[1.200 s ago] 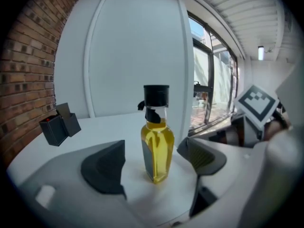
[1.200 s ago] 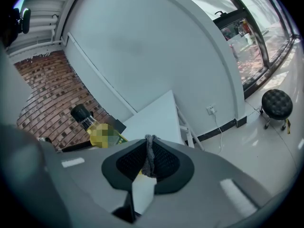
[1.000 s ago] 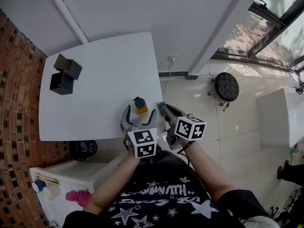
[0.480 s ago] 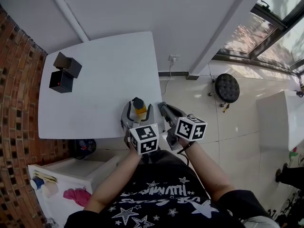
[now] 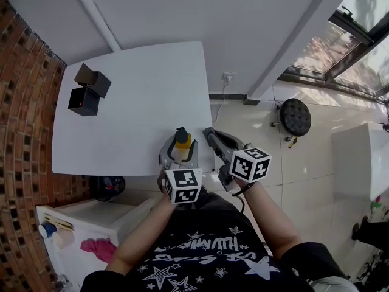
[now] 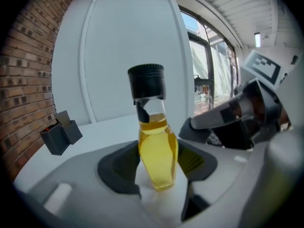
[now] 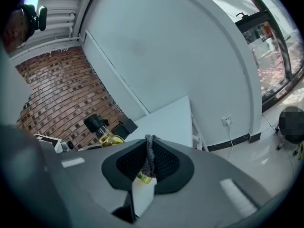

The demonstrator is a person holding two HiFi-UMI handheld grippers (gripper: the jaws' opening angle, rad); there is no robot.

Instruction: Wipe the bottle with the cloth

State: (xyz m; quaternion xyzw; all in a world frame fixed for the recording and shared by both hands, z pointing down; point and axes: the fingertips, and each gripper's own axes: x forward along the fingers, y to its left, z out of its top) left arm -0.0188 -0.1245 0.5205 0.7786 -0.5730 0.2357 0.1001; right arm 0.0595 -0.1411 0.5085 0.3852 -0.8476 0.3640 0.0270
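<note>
Nearest the head camera, over the person's black star-printed shirt [image 5: 200,248], both forearms reach forward, each hand holding a gripper topped with a marker cube. The left gripper [image 6: 157,164] points at the near edge of the white table [image 5: 134,102], and its jaws have just been closing with the bottle [image 6: 156,132] between them. In the left gripper view the dark pads [image 6: 118,167] sit against either side of the bottle's body, so the jaws grip it. The bottle stands upright, holds yellow liquid up to its shoulder and has a black cap [image 6: 146,81].

Just to the right, the right gripper [image 7: 148,165] hangs beyond the table's right edge, over the tiled floor [image 5: 304,163], close beside the left gripper but apart from the bottle. Its jaws are pressed together on the cloth [image 7: 150,148], a thin grey fold that stands up between the pads. From that view the bottle shows off to the left, clear of the cloth.

Farther along the table, near its far left corner, two black boxes [image 5: 87,91] sit touching each other. A brick wall [image 5: 24,102] runs along the table's left side and a white wall [image 5: 213,17] rises behind it, with a socket [image 5: 228,76] low down. To the right, a black round stool [image 5: 295,116] stands on the floor below the window [image 5: 352,35].
</note>
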